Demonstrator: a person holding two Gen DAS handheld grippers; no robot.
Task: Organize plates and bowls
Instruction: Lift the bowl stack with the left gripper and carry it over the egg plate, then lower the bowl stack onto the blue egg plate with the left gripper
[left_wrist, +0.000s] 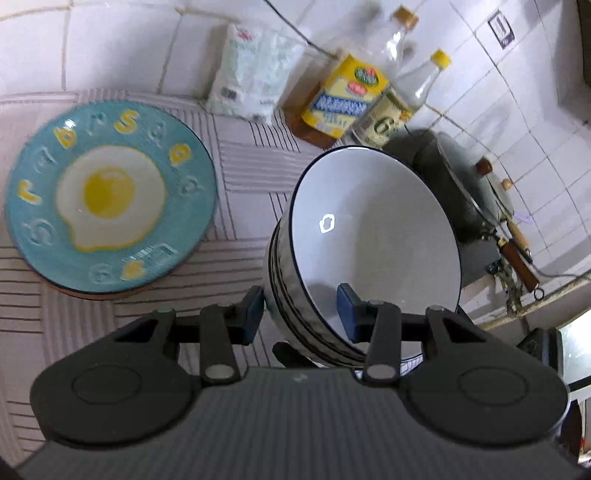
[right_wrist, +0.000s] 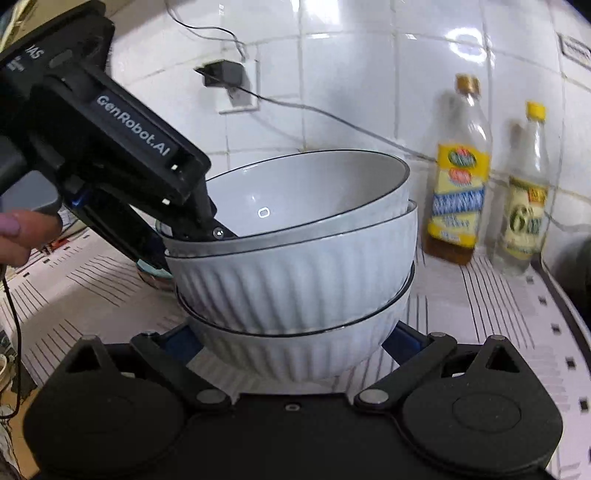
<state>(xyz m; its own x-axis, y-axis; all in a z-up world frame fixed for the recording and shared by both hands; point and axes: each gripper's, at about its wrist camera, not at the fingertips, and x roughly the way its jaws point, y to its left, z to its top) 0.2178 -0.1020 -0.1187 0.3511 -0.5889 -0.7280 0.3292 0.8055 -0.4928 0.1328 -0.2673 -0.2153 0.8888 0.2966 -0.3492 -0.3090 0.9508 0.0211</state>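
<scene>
- Plate: one teal plate with a fried-egg print, flat on the bench at far left. An orange rim shows under it, so it may sit on a second plate; cannot tell for sure.
- Left tongs: partly open, pads astride the near rim of the top bowl, one pad outside the wall, one inside. Read as a grip on that rim, tongs angled steeply down.
- Bowls: three white ribbed bowls with dark rims, nested in one stack, tilted, centre of both views. Stack looks lifted off the bench, though its foot is hidden in the right wrist view.
- Right tongs: jaws wide, blue pads against either side of the bottom bowl; judged a hold on it from below.
- Bottles: two, upright against the tiled wall, right of the stack. One white bag left of them.
- Progress: bowls already gathered into one stack, plate set apart. Left to do, as I judge it: set the stack down in its place, likely near the plate.
</scene>
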